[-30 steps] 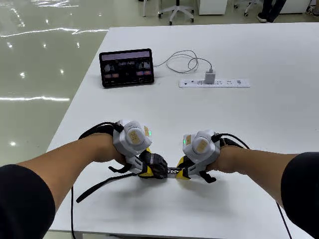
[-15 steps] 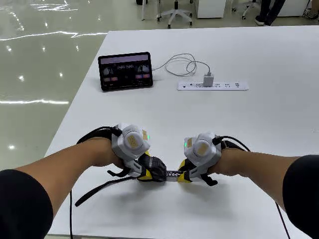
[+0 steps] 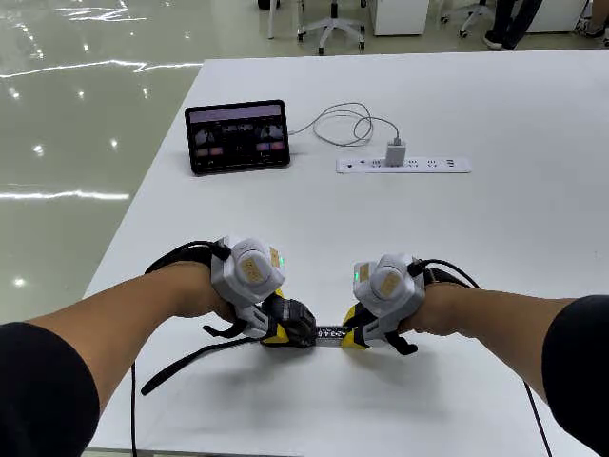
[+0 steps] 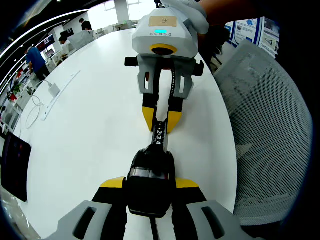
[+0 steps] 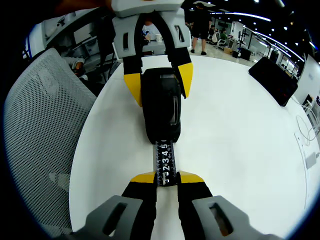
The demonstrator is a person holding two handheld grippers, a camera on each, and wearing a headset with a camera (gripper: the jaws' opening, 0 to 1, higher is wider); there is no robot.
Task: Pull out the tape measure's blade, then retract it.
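Note:
A black tape measure case (image 3: pixel 292 322) rests near the table's front edge, and my left gripper (image 3: pixel 276 330) is shut on it (image 4: pixel 151 182). A short stretch of black blade (image 3: pixel 328 334) with white numbers runs out of the case to the right. My right gripper (image 3: pixel 350 337) is shut on the blade's end (image 5: pixel 165 172). In the right gripper view the case (image 5: pixel 161 104) lies ahead between the left gripper's yellow fingertips (image 5: pixel 134 87). In the left gripper view the blade (image 4: pixel 159 134) leads into the right gripper's yellow fingertips (image 4: pixel 148 115).
A dark tablet (image 3: pixel 238 135) stands at the back left of the white table (image 3: pixel 495 238). A white power strip (image 3: pixel 403 165) with a charger and coiled cable (image 3: pixel 344 124) lies behind. A mesh chair back (image 4: pixel 265 130) sits close to the table's front edge.
The two grippers have drawn slightly apart, and a little more blade shows between the case and the right gripper. The head camera has tilted a bit.

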